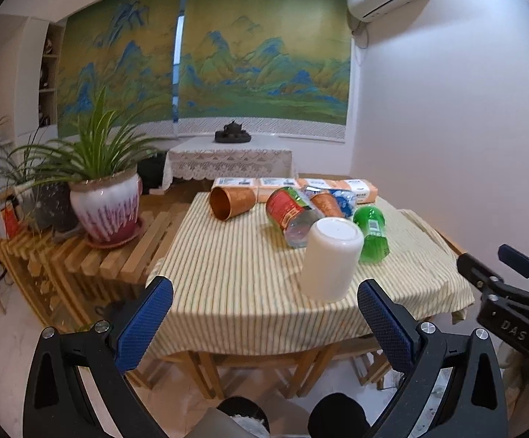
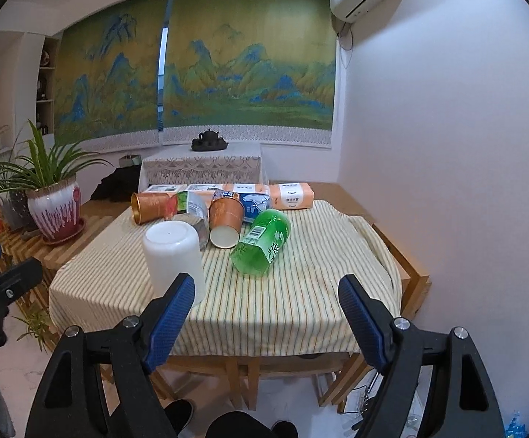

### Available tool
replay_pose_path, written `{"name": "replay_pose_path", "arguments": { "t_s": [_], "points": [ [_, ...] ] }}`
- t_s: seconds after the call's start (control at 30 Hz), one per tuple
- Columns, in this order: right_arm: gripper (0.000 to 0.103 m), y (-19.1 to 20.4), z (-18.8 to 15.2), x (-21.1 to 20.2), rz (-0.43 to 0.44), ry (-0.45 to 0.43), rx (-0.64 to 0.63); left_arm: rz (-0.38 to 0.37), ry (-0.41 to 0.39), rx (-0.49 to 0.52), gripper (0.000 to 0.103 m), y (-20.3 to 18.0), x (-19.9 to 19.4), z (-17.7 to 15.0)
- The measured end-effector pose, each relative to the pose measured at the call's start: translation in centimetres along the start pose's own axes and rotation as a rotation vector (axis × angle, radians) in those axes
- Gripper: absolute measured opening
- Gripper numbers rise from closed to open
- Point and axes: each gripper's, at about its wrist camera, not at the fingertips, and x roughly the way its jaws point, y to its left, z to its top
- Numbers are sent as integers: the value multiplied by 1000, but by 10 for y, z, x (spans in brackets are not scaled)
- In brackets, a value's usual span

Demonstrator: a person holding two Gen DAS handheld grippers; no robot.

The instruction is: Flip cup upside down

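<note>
A white cup [image 1: 328, 257] stands upside down, base up, on the striped tablecloth [image 1: 235, 273]; it also shows in the right wrist view [image 2: 175, 255]. My left gripper [image 1: 264, 314] is open and empty, held off the table's near edge, with the cup just beyond its right finger. My right gripper [image 2: 266, 308] is open and empty, near the front edge, with the cup behind its left finger. The right gripper's body shows in the left wrist view [image 1: 509, 299].
Two orange paper cups [image 2: 153, 206] [image 2: 226, 224] lie on their sides at the back, with a green bottle [image 2: 262, 242], a red-labelled bottle [image 1: 290, 213] and tissue packs [image 2: 290, 193]. A potted plant [image 1: 105, 200] stands on slatted wood to the left. A white wall is on the right.
</note>
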Motion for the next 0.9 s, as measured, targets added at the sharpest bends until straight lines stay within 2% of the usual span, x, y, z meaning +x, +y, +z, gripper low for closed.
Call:
{"name": "replay_pose_path", "arguments": {
  "t_s": [0.13, 0.9],
  "points": [
    [78, 2, -1, -5, 8, -4, 14, 10, 15, -23, 102, 7, 1, -5],
    [78, 0, -2, -2, 1, -2, 28, 25, 15, -12, 102, 5, 7, -5]
  ]
}}
